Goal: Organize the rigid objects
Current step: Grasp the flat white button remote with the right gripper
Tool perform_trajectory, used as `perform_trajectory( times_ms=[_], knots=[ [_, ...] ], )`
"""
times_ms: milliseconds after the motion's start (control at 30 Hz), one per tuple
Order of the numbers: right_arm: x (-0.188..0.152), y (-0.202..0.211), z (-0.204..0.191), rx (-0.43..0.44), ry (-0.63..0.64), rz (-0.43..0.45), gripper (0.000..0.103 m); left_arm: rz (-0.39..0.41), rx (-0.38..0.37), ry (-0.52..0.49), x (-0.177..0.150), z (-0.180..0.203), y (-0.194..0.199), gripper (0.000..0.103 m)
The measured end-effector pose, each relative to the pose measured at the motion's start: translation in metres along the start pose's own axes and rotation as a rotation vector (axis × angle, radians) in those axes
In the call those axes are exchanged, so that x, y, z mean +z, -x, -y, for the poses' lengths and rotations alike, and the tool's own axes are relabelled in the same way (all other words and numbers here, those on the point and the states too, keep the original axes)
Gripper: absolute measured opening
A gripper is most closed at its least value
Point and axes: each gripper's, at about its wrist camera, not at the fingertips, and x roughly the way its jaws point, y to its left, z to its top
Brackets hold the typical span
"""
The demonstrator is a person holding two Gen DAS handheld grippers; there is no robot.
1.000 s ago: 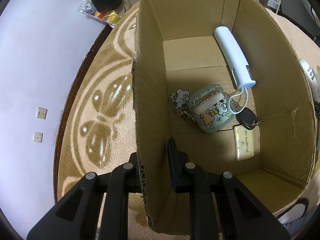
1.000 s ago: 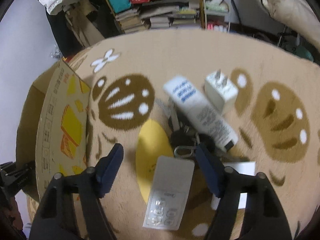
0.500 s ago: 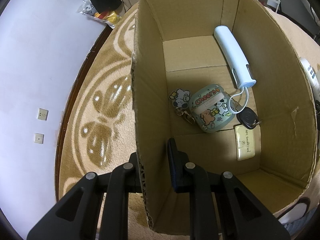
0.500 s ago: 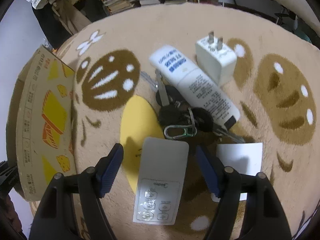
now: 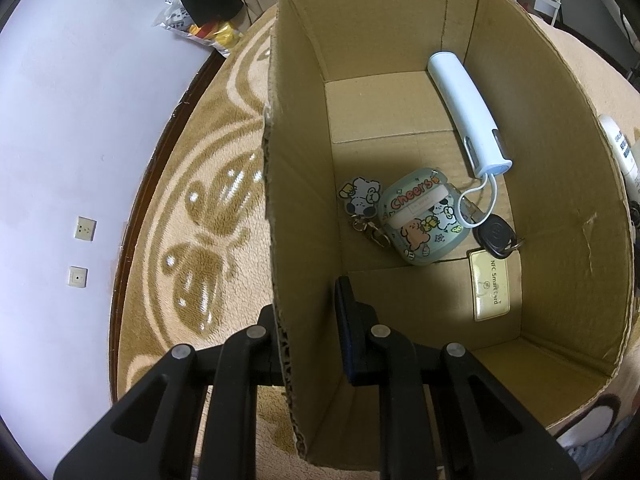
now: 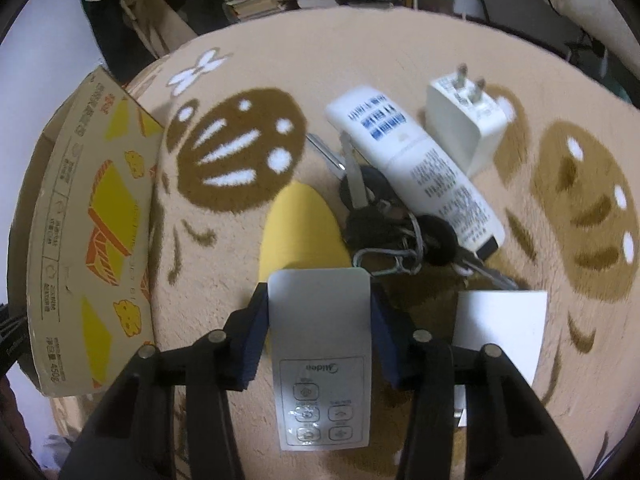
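In the left wrist view my left gripper [image 5: 306,300] is shut on the near left wall of an open cardboard box [image 5: 304,160]. Inside lie a white power bank [image 5: 466,116], a cartoon earbud case [image 5: 420,224], a black car key [image 5: 496,236] and a gold NFC card [image 5: 490,286]. In the right wrist view my right gripper [image 6: 319,300] points down at the rug. Its jaws are closing, and a small white remote [image 6: 320,320] sits between them with both blue pads against its long sides.
Beyond the small remote on the rug lie a bunch of keys [image 6: 392,224], a long white remote [image 6: 416,168], a white plug adapter [image 6: 466,120] and a white card [image 6: 500,328]. The box's printed outer side [image 6: 92,216] stands at the left. Cluttered shelves line the far edge.
My right gripper came down over the small white remote and its jaws narrowed from wide apart to touching the remote's sides. The left gripper and the box stayed still.
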Motion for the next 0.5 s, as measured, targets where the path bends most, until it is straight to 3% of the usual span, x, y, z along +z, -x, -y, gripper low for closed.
perform_trajectory(
  times_ms=[200,367,500],
  knots=[
    [0.004,0.02,-0.008,0.042,0.022,0.103,0.051,0.0,0.001,-0.002,0.0,0.001,0.0,0.017],
    [0.007,0.032,-0.012,0.137,0.018,0.165,0.051,-0.01,0.004,-0.005,0.0,0.001,-0.002,0.017],
    [0.01,0.043,-0.021,0.149,0.034,0.215,0.051,-0.01,0.002,-0.003,0.001,0.001,-0.002,0.017]
  ],
)
